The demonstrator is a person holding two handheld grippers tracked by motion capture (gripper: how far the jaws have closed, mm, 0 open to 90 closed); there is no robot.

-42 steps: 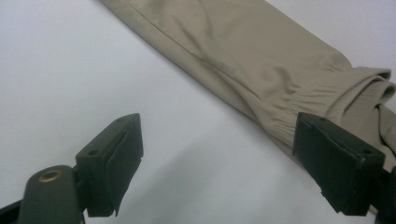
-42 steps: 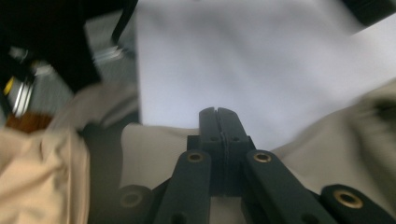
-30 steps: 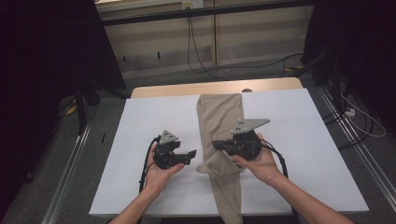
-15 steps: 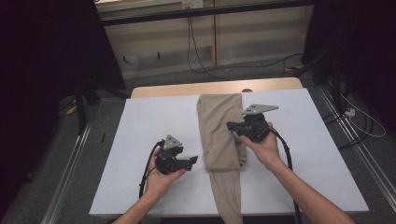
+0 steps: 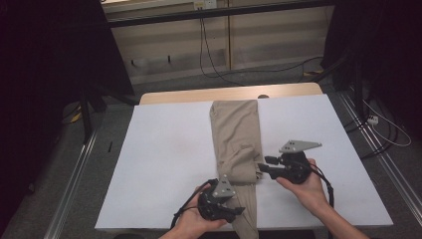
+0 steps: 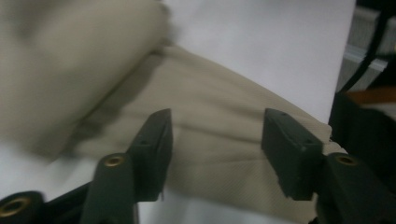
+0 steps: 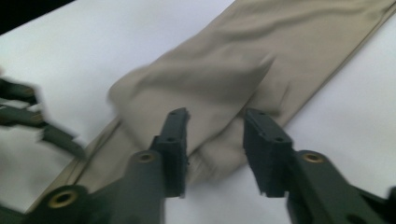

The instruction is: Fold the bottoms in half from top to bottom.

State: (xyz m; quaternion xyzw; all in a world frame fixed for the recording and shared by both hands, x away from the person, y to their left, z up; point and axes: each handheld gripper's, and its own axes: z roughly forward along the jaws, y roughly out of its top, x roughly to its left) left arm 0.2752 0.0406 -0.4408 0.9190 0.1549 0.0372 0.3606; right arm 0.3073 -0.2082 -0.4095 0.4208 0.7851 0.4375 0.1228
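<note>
Both grippers are sitting at the near end of the white table [image 5: 164, 164], working on one pair of tan trousers [image 5: 234, 134] that's lying in a long strip down the middle. The right gripper [image 5: 263, 167] is hovering just beside the folded-over bump of cloth, jaws parted and just been opening, nothing pinched between them, cloth lying right ahead of the tips. The left gripper [image 5: 239, 211] is hanging over the loose leg end near the table edge, jaws apart but just been closing in, cloth under them and not squeezed yet.

Going by looks, the fabric is light, floppy and kinda wrinkly, so it'll sag and slide if grabbed mid-panel. I'd be pinching a hem or a folded edge, both layers at once.

Count: one table, one pair of trousers, two grippers.
</note>
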